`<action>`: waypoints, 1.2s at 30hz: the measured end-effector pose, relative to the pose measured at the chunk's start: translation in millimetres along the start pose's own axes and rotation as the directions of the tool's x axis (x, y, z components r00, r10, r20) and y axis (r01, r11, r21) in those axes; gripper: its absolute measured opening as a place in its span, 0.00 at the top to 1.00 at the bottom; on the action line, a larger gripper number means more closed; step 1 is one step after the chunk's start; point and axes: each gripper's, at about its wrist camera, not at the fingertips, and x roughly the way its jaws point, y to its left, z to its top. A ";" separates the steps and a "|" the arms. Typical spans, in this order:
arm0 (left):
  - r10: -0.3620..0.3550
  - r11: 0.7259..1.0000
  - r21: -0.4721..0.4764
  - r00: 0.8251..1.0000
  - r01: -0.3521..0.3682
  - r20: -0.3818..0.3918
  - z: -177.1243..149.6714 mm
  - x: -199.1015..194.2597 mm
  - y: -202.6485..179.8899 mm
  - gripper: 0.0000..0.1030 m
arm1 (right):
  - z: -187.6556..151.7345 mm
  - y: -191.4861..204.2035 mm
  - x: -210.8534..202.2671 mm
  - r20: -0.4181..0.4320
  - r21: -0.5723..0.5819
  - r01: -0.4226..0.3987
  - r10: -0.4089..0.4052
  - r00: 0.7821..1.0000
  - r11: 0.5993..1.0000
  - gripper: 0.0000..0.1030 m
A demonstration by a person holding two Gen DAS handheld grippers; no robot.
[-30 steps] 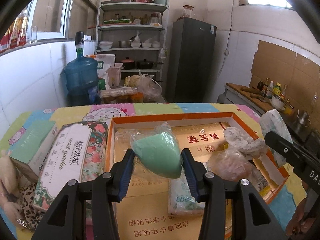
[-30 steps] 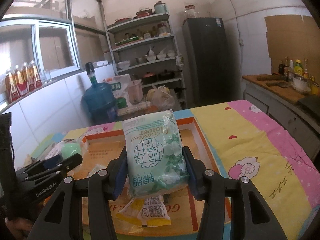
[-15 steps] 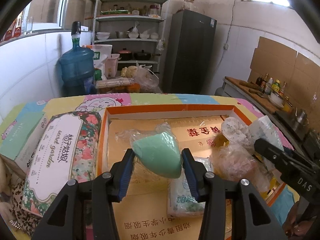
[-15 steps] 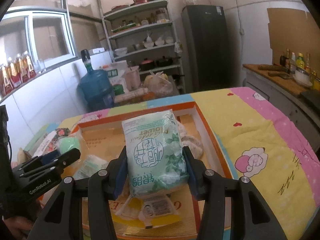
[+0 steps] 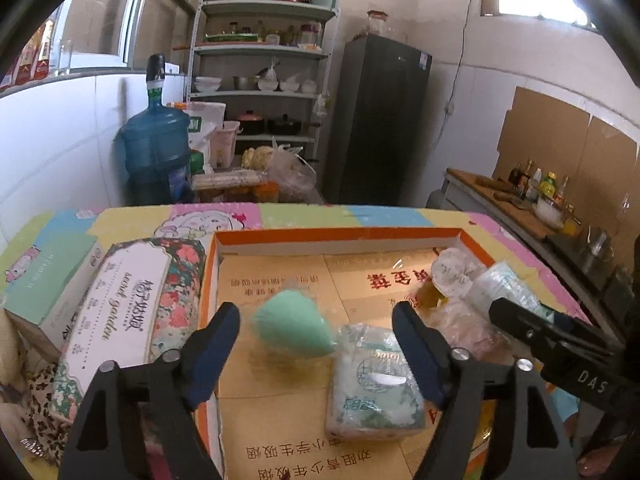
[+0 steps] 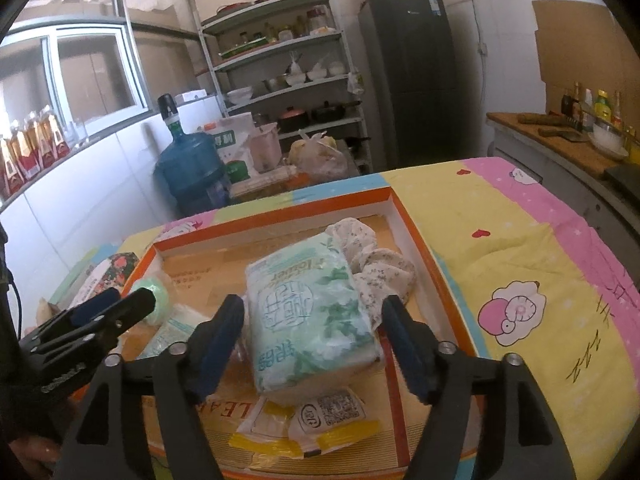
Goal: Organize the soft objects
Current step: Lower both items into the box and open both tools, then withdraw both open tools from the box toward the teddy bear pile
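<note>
A shallow orange-rimmed cardboard box (image 5: pixel 336 235) lies on the table and also shows in the right wrist view (image 6: pixel 416 240). My left gripper (image 5: pixel 316 344) is open above it; a bagged green sponge (image 5: pixel 294 328) lies free between its fingers, next to a pale green tissue pack (image 5: pixel 372 396). My right gripper (image 6: pixel 312 340) is open; a second green tissue pack (image 6: pixel 312 312) lies in the box between its fingers, beside floral cloth pads (image 6: pixel 372 264). The right gripper also shows in the left wrist view (image 5: pixel 560 340).
A floral tissue pack (image 5: pixel 128 312) and a mint box (image 5: pixel 48 280) lie left of the box. Yellow sachets (image 6: pixel 312 428) lie at the box's front. A cartoon-print cloth (image 6: pixel 520 260) covers the table. A water jug (image 5: pixel 154 152), shelves and a fridge stand behind.
Both grippers have opened. The green sponge dropped from the left gripper into the box, and the tissue pack dropped from the right gripper into the box.
</note>
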 end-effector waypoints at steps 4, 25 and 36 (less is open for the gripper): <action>-0.002 1.000 -0.001 1.000 0.002 0.005 0.3 -5.9 0.0 0.23 | -0.6 -0.5 -3.4 0.008 0.011 -0.002 0.002 1.000 1.000 0.28; 0.030 0.999 0.012 0.996 -0.031 0.086 -9.4 -71.2 17.6 0.23 | -16.8 37.9 -54.2 0.116 -0.026 0.060 -0.056 0.992 0.998 0.27; 0.082 0.996 0.010 0.986 -0.084 0.148 -20.6 -122.9 47.4 0.23 | -34.7 82.3 -104.2 0.210 -0.050 0.103 -0.090 0.974 0.993 0.27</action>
